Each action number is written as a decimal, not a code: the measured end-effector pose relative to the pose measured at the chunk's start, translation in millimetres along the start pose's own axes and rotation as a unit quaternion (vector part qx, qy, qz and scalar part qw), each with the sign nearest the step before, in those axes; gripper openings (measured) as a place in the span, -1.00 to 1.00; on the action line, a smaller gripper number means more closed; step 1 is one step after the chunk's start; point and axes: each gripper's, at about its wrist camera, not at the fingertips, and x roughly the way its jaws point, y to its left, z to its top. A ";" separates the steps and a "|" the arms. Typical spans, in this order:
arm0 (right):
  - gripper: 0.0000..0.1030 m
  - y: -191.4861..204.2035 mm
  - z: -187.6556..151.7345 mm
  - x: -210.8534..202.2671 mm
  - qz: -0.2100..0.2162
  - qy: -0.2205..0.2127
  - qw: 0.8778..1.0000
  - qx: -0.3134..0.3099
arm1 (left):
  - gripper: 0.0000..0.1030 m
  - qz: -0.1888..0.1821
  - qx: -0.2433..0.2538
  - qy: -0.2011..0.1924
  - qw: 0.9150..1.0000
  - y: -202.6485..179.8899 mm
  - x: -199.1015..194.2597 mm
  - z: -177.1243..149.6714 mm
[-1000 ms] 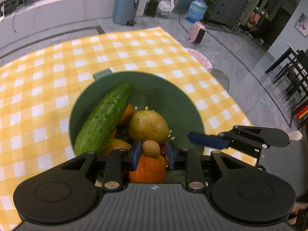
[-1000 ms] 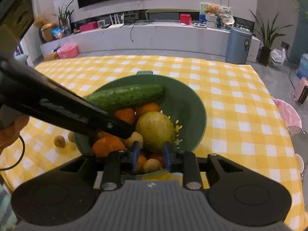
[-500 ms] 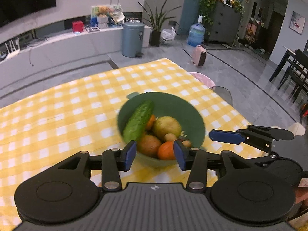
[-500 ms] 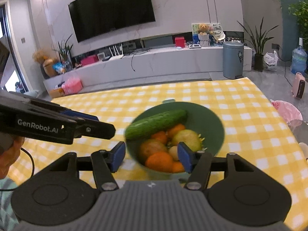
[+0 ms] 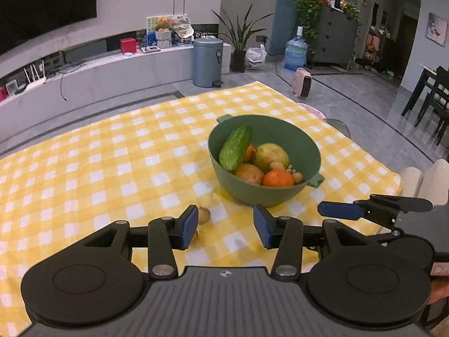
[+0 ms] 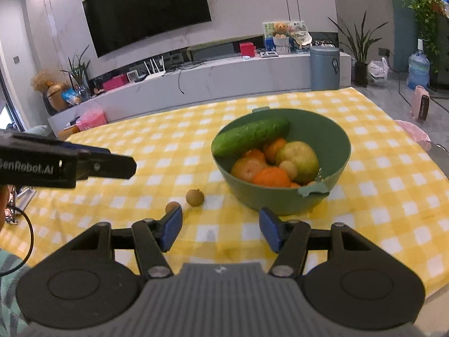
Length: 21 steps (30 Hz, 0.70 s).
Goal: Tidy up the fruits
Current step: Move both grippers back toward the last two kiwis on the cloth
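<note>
A green bowl stands on the yellow checked tablecloth and holds a cucumber, oranges, a pale green fruit and small brown fruits. Two small brown fruits lie on the cloth left of the bowl; one shows beside my left finger. My left gripper is open and empty, well in front of the bowl. My right gripper is open and empty, also in front of the bowl.
The table's near and right edges are close behind the grippers. Each gripper shows in the other's view: the right one at the lower right, the left one at the left. Beige chair backs stand right of the table.
Both grippers have pulled back and up from inside the bowl and opened wide. A small brown fruit the left gripper held over the bowl now lies among the fruit in it.
</note>
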 end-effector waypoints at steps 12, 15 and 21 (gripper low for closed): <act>0.13 15.0 -7.3 27.6 -0.020 0.036 0.999 -0.004 | 0.04 -0.030 -0.031 0.005 0.999 31.3 16.7 -23.3; 0.13 18.5 -7.5 36.2 -0.020 0.045 0.999 -0.008 | 0.04 -0.035 -0.034 0.011 0.999 37.0 21.7 -25.5; 0.11 30.0 -5.3 54.9 -0.015 0.053 0.998 -0.028 | 0.04 -0.042 -0.046 0.025 0.998 49.2 34.8 -29.1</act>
